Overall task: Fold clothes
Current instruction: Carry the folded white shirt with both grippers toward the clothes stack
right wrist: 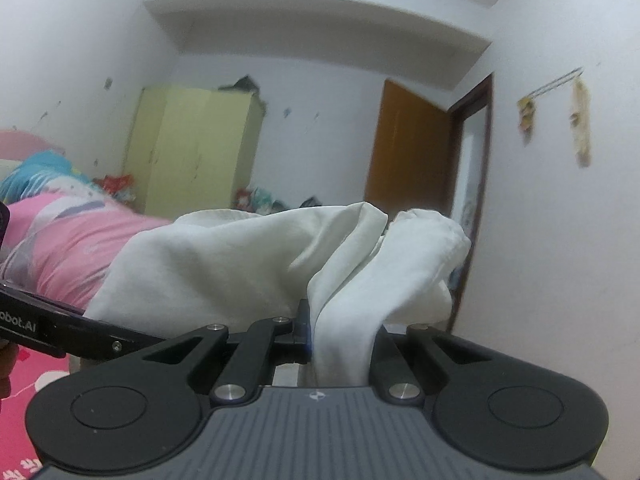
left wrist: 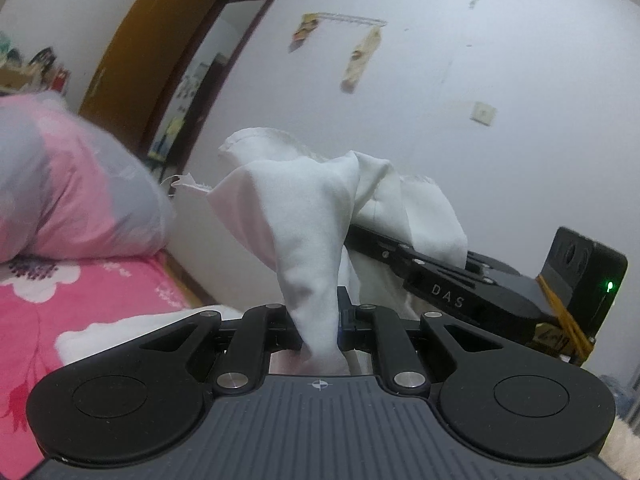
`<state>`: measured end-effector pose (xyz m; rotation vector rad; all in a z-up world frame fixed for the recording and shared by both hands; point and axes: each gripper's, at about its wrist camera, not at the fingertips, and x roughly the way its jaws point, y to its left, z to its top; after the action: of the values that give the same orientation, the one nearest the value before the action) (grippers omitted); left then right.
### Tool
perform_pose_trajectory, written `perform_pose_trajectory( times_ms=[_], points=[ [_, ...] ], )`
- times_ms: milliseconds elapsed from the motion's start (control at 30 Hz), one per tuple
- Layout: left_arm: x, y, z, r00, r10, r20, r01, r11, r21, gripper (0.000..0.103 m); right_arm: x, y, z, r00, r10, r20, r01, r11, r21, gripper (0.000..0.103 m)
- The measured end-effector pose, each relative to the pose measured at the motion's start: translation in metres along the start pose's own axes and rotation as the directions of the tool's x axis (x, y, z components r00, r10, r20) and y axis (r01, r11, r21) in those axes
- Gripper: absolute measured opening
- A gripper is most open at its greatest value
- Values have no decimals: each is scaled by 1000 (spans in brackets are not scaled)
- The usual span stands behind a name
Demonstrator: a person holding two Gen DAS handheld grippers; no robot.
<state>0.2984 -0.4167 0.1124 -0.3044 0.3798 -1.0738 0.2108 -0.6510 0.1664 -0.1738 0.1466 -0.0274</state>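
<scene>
I hold the white garment (left wrist: 304, 216) bunched and raised over the pink bedspread (left wrist: 80, 292), my left gripper (left wrist: 320, 320) clamped tight on a twist of it. My right gripper (right wrist: 340, 332) is pinched on another fold, its tips apparently buried in cloth. The two grippers sit just beside each other.

white garment (left wrist: 308, 216) | pink floral bedsheet (left wrist: 100, 288) | pink-grey quilt (left wrist: 60, 184) | yellow-green wardrobe (right wrist: 196, 148) | orange-brown door (right wrist: 408, 148)
</scene>
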Motion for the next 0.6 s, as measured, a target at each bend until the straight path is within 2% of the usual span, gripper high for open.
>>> perform_pose_trajectory(
  times_ms=[67, 233, 300, 333, 367, 400, 433, 500, 600],
  points=[
    [9, 11, 0, 999, 33, -15, -33, 999, 12, 11, 22, 0, -5, 998, 19, -52, -19, 1000, 3, 5],
    [23, 47, -12, 994, 85, -75, -88, 995, -38, 12, 70, 6, -23, 984, 48, -172, -51, 999, -12, 5],
    [31, 57, -18, 990, 98, -106, -105, 992, -64, 17, 87, 8, -29, 974, 55, -221, -57, 998, -6, 6],
    [35, 61, -18, 987, 105, -125, -116, 990, -80, 19, 96, 8, -31, 966, 51, -253, -53, 999, 2, 11],
    [39, 68, -20, 982, 114, -151, -132, 985, -112, 28, 104, 8, -33, 957, 47, -288, -45, 999, 12, 16],
    [39, 74, -21, 979, 120, -165, -145, 979, -145, 37, 108, 7, -33, 953, 30, -302, -25, 999, 21, 37],
    [39, 79, -21, 976, 125, -179, -157, 971, -177, 39, 110, 5, -32, 951, 10, -309, -1, 1000, 30, 53],
    [38, 88, -22, 973, 132, -189, -176, 956, -236, 48, 115, 2, -30, 945, -29, -324, 47, 998, 47, 56],
    [26, 91, -18, 973, 173, -155, -210, 938, -276, 55, 92, -16, -19, 972, -41, -233, 76, 987, 143, 63]
  ],
)
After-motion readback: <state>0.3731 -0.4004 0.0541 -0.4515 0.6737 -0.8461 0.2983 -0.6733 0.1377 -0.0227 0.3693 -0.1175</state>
